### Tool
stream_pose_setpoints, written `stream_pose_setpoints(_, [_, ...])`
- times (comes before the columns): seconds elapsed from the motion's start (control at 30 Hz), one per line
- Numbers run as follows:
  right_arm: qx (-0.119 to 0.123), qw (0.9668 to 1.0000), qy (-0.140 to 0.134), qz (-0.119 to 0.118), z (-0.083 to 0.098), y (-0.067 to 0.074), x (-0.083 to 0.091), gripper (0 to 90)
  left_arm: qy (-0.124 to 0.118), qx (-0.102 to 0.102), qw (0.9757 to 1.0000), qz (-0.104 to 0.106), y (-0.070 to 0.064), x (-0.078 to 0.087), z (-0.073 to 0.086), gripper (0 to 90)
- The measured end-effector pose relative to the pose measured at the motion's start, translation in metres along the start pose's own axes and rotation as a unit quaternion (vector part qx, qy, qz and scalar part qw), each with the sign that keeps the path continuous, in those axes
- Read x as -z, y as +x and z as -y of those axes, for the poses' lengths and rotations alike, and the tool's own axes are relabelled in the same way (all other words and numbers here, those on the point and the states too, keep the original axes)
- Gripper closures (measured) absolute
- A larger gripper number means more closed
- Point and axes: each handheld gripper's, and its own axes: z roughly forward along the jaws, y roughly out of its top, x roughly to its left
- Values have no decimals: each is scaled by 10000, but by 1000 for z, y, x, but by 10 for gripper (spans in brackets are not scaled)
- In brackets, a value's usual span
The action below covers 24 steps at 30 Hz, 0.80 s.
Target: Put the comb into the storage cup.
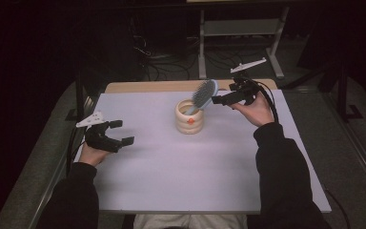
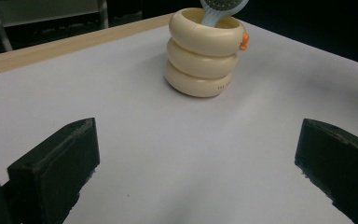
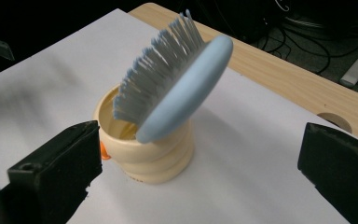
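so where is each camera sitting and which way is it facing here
High view: above the person's side of the white table, looking forward and down; both forearms, left gripper and right gripper show.
Left gripper view: low over the table, facing the cream holder; its own black jaws stand open.
Right gripper view: close by, looking down at the blue hairbrush leaning in the holder; its own jaws stand open, clear of the brush.
Shared: all three show holder and hairbrush.

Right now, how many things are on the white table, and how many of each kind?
Hairbrush, light blue, standing in the cup: 1
Cream ringed cup: 1
Total: 2
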Motion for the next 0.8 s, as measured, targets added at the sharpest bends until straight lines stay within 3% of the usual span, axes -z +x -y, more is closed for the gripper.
stream_pose_setpoints(0.8, [-147,9991,-367,123,69,-12,38,0,49,48,10000,-57,0,0,4,0])
